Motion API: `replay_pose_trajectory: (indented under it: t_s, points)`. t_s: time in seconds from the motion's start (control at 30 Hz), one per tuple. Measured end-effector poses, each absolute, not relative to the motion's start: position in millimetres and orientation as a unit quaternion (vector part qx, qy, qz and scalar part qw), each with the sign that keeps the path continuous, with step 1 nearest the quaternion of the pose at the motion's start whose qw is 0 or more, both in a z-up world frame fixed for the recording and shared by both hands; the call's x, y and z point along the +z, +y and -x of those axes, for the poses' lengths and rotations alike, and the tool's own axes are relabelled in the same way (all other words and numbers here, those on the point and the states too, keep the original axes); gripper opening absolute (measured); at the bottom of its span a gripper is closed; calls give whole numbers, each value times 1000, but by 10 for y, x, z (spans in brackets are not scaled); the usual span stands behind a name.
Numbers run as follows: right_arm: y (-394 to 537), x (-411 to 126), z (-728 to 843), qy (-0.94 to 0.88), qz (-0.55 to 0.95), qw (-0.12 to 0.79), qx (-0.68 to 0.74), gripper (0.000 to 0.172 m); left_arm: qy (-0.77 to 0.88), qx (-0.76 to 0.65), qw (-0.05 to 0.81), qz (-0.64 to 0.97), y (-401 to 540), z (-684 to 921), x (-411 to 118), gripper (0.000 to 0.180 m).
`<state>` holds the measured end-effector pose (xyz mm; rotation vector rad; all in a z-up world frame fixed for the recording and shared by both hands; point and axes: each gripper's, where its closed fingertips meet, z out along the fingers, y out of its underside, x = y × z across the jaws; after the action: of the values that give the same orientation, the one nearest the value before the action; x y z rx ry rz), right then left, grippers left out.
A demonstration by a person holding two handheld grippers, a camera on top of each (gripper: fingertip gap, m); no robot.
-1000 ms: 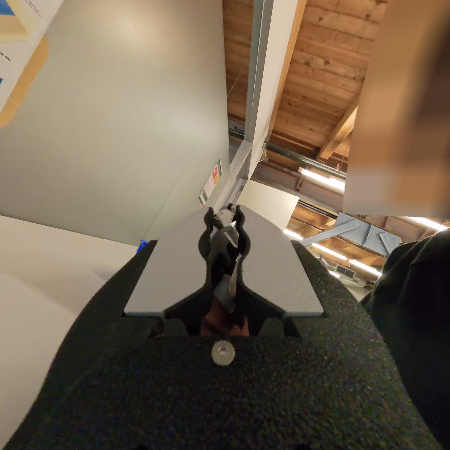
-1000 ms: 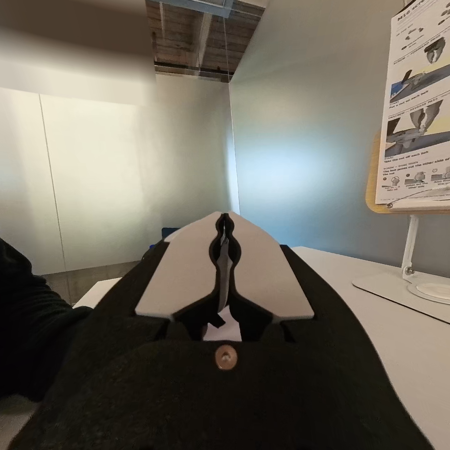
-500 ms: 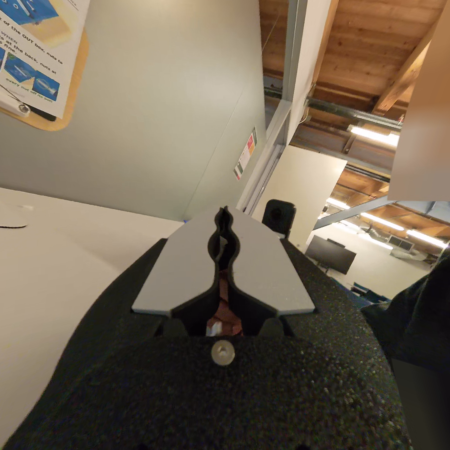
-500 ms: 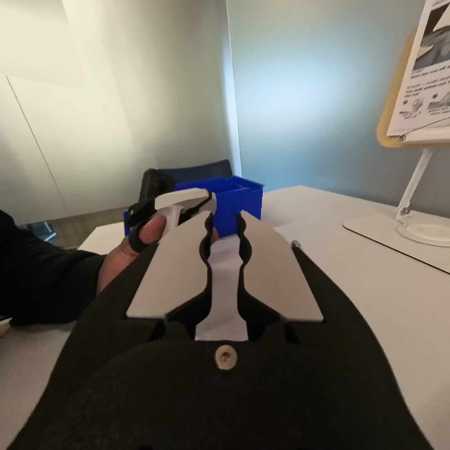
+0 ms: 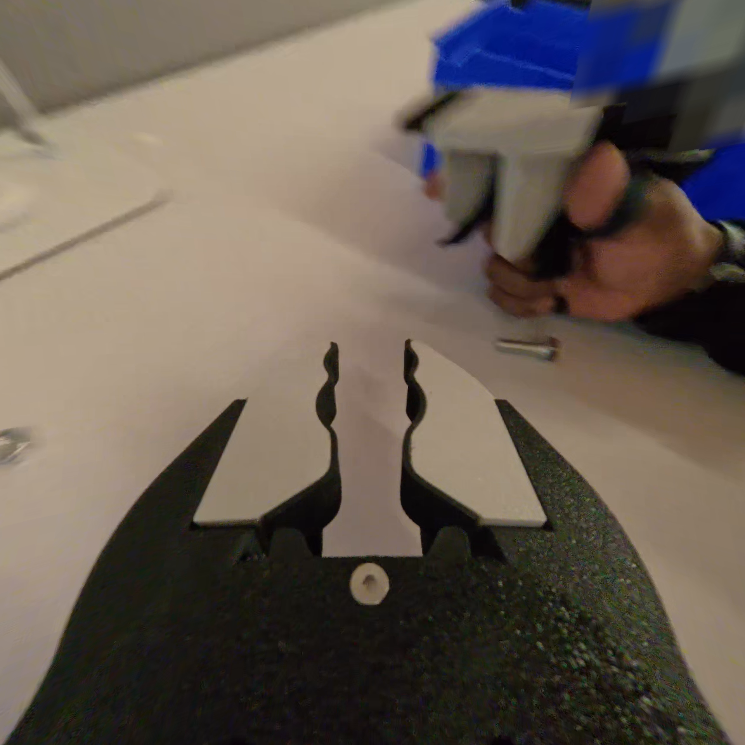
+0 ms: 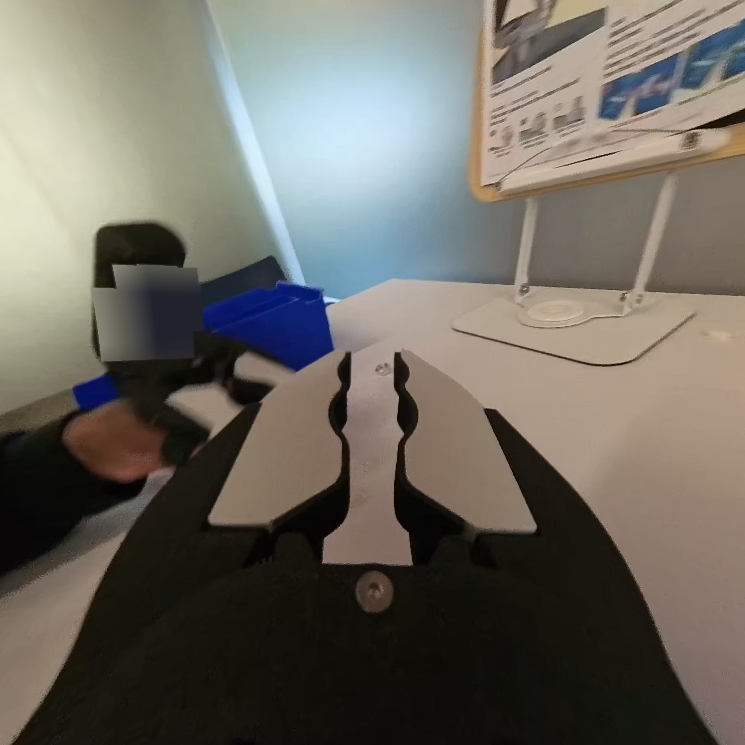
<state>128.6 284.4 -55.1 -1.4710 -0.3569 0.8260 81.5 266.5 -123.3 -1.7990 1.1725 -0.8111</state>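
Hovering low over the pale bench (image 5: 161, 322), the left gripper (image 5: 369, 350) has its fingers set moderately apart with only bare bench surface showing between them; nothing is held. Nearest to it is a silver bolt (image 5: 526, 350) lying on its side on the bench, ahead and to the right, apart from the fingers. A small shiny piece of hardware (image 5: 12, 443), too blurred to identify, sits at the far left edge of that view.

Farther off in the same view, the right gripper (image 5: 490, 193) is held in a hand (image 5: 612, 266) just beyond the bolt, with a blue bin (image 5: 504, 52) behind it.

From its own camera, the right gripper (image 6: 373, 358) has its fingers parted by a narrow gap and grips nothing. A small silver nut (image 6: 381, 368) lies on the bench just past the fingertips, seen through the gap and touching neither pad. The left hand (image 6: 113, 443) shows blurred at that view's left side, in front of the blue bin (image 6: 274, 322).

Nothing visible has been gathered or joined: bolt and nut lie loose and well apart, and both grippers are empty.

Counted: two grippers, one bolt, one clear nut, one unidentified shiny piece, one blue bin and possibly a second blue shape beside it, one white stand (image 6: 572, 326) carrying one clipboard (image 6: 604, 100) with printed sheets.
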Motion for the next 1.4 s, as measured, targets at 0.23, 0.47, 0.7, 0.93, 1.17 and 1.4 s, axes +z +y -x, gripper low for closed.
replay_pose_trajectory:
  t_s: [0.23, 0.47, 0.7, 0.93, 1.17, 1.4]
  points:
    - [2945, -688, -1479, -124, 682, 596, 406, 22, 644, -273, 332, 633, 2004, -1361, -1499, 31]
    - [2933, -657, -1495, -140, 678, 610, 386, 20, 698, -262, 310, 590, 1729, -1589, -1547, 23]
    - [2905, -630, -1475, -144, 673, 614, 386, 18, 694, -189, 304, 625, 1879, -1181, -1693, 13]
    - [2884, -683, -1363, -169, 682, 611, 363, 18, 539, -184, 353, 742, 2094, -819, -1460, 31]
    - [2865, -698, -1294, -186, 684, 611, 353, 17, 450, -139, 348, 811, 1998, -738, -1703, 32]
    - [2846, -681, -1284, -190, 680, 615, 351, 17, 518, -230, 278, 776, 2035, -969, -1736, 31]
